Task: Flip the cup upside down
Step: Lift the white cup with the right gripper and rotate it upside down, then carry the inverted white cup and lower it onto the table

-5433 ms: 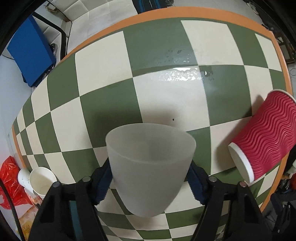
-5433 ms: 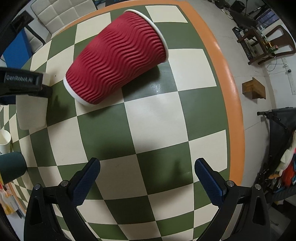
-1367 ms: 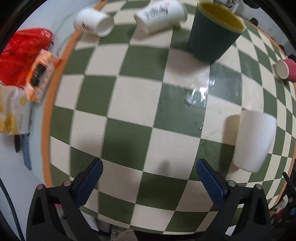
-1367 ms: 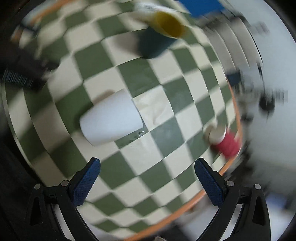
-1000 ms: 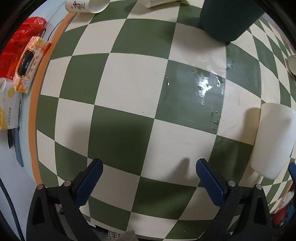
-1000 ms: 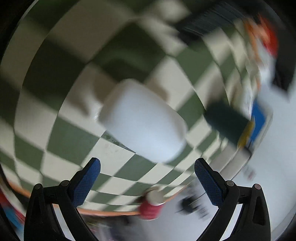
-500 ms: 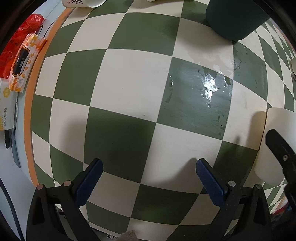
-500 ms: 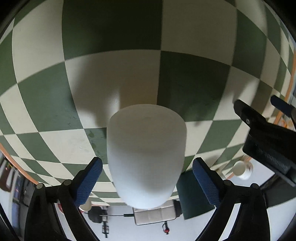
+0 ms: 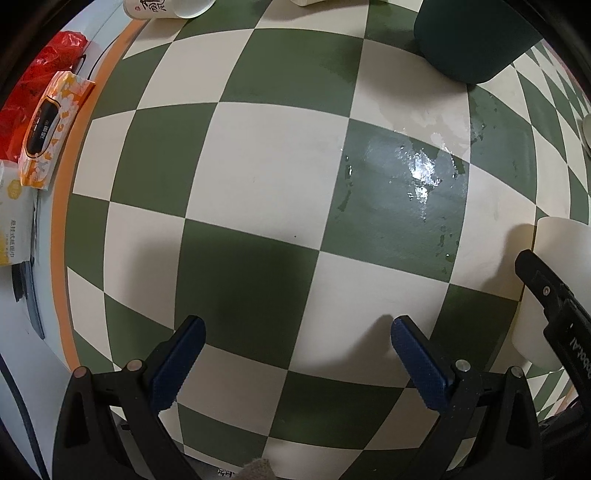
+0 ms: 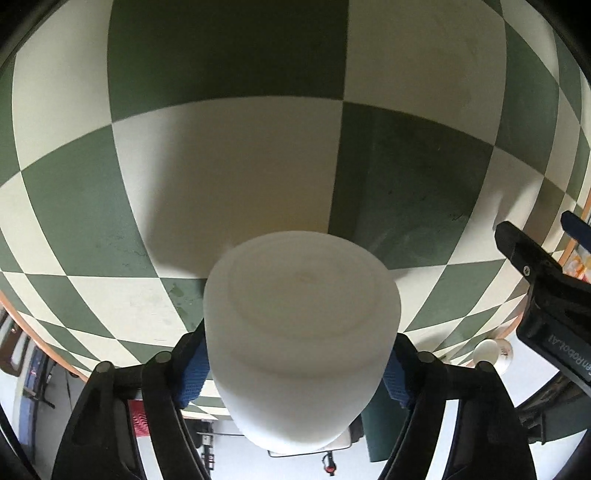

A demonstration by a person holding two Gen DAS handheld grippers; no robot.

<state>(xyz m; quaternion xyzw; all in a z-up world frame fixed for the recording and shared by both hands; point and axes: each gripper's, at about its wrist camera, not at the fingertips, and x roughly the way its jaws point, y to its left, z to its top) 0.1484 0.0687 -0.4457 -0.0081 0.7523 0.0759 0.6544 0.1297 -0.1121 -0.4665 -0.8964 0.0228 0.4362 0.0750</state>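
A frosted white plastic cup (image 10: 301, 332) lies on its side on the green and cream checkered table (image 10: 229, 166), its flat base towards the right wrist camera. My right gripper (image 10: 295, 363) is shut on it, blue pads pressing both sides. The cup also shows at the right edge of the left wrist view (image 9: 554, 258), partly hidden by the right gripper's black finger (image 9: 554, 299). My left gripper (image 9: 295, 363) is open and empty, hovering above the table left of the cup.
A dark green cup (image 9: 476, 40) stands at the far right. A wet patch (image 9: 417, 173) shines on the table. White paper cups (image 9: 166, 7) lie at the far edge. An orange wipes packet (image 9: 48, 125) and a red bag (image 9: 26, 92) sit off the table's left rim.
My right gripper has moved in around the white cup and closed on its sides. The left gripper has barely moved and stays open.
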